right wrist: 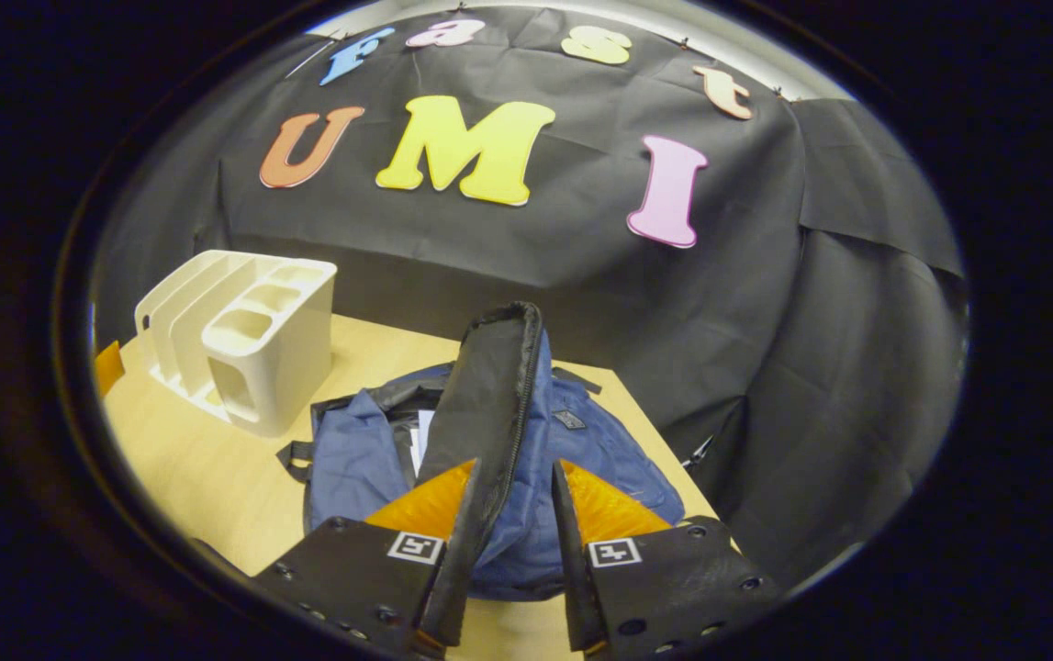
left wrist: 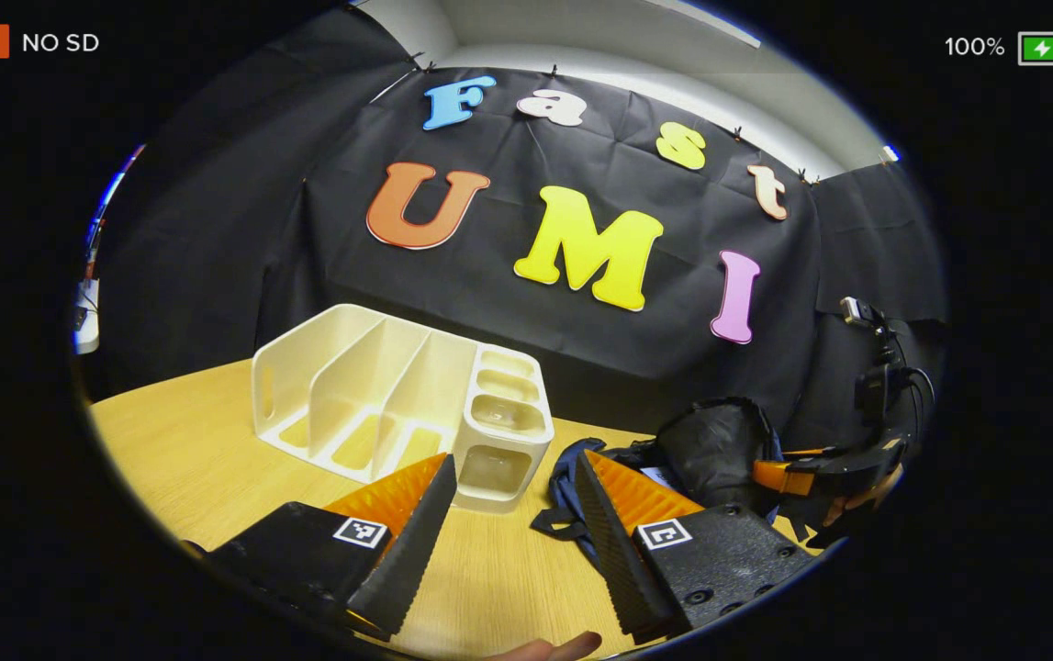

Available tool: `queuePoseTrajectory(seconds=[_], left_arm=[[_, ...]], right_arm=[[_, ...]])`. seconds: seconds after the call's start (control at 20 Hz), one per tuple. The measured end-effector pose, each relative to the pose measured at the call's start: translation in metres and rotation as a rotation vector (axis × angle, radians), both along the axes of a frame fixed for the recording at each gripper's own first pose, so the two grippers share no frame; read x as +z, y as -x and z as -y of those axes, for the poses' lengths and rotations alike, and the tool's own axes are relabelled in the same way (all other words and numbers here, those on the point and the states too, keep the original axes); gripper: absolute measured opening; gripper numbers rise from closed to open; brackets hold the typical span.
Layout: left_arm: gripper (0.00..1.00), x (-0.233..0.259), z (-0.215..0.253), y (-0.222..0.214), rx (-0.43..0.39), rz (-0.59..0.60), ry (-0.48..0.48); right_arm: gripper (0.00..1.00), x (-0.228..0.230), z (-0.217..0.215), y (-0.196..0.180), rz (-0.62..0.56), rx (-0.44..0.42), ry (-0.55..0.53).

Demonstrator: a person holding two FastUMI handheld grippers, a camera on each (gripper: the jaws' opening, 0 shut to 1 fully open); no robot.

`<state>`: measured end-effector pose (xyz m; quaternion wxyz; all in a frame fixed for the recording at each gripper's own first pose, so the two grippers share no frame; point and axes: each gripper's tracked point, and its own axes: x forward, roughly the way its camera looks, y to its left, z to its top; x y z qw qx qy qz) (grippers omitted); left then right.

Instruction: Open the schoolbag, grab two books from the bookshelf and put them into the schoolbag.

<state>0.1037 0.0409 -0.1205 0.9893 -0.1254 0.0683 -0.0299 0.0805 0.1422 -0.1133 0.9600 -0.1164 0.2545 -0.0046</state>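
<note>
1. Nearest in the right gripper view, my right gripper (right wrist: pixel 512 514) had its jaws parted a little, with the raised flap (right wrist: pixel 489 395) of the schoolbag (right wrist: pixel 581 459) standing up between them. The flap lay against one finger; I could not tell whether the other finger touched it, so I would not call that a firm pinch.
2. In the left gripper view, my left gripper (left wrist: pixel 508 514) stood wide open and held nothing, hovering over bare table (left wrist: pixel 196 459) near its front edge.
3. Just past the left fingers sat the schoolbag, slumped on the table toward the right edge, its flap lifted and the mouth open. Something pale (right wrist: pixel 420 436) showed inside the opening; I could not say what.
4. I judged the bag soft and floppy: thin fabric that folds on itself, light, and likely to collapse shut if the flap were let go. The stiffer zip edge of the flap looked the best place to hold, since loose cloth would slide out of the fingers.
5. Farther back, toward the table's left rear, stood the white bookshelf (left wrist: pixel 352 395), with 3 upright slots and small cups at 1 end. Its slots looked empty from here, so I saw no books left to fetch.
6. Books, I expected, would be stiff and fairly heavy, best gripped across the spine end and slid in edge first.
</note>
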Motion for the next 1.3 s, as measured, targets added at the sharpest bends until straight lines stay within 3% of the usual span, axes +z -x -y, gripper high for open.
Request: queuePoseTrajectory(seconds=[0.25,0.3,0.35,0.4,0.5,0.55,0.7,0.85,1.0,1.1,1.3], left_arm=[[0.83,0.026,-0.024,0.034,0.07,0.012,-0.065],[0.83,0.029,-0.024,0.042,0.069,0.012,-0.078],[0.83,0.033,-0.026,0.051,0.07,0.011,-0.095],[0.83,0.035,-0.028,0.059,0.077,0.008,-0.118],[0.83,0.041,-0.029,0.075,0.079,0.014,-0.159],[0.83,0.045,-0.028,0.083,0.079,0.029,-0.176],[0.84,0.053,-0.026,0.096,0.074,0.055,-0.185],[0.84,0.05,-0.017,0.108,0.041,0.041,-0.174],[0.84,0.055,-0.012,0.117,0.016,0.061,-0.191],[0.85,0.059,-0.014,0.119,0.024,0.075,-0.219],[0.87,0.054,-0.009,0.115,-0.002,0.063,-0.188]], right_arm=[[0.47,0.027,0.006,0.043,0.057,0.008,-0.034],[0.6,0.035,0.007,0.054,0.073,0.013,-0.054],[0.64,0.042,0.009,0.068,0.09,0.015,-0.069],[0.57,0.05,0.014,0.08,0.113,0.013,-0.073],[0.76,0.063,0.02,0.109,0.16,0.025,-0.092],[0.72,0.068,0.023,0.121,0.185,0.032,-0.105],[0.87,0.077,0.033,0.149,0.241,0.035,-0.114],[0.94,0.081,0.031,0.168,0.26,0.045,-0.141],[0.99,0.087,0.026,0.178,0.293,0.051,-0.166],[0.95,0.089,0.018,0.182,0.312,0.061,-0.19],[0.97,0.094,0.008,0.191,0.35,0.086,-0.193]])
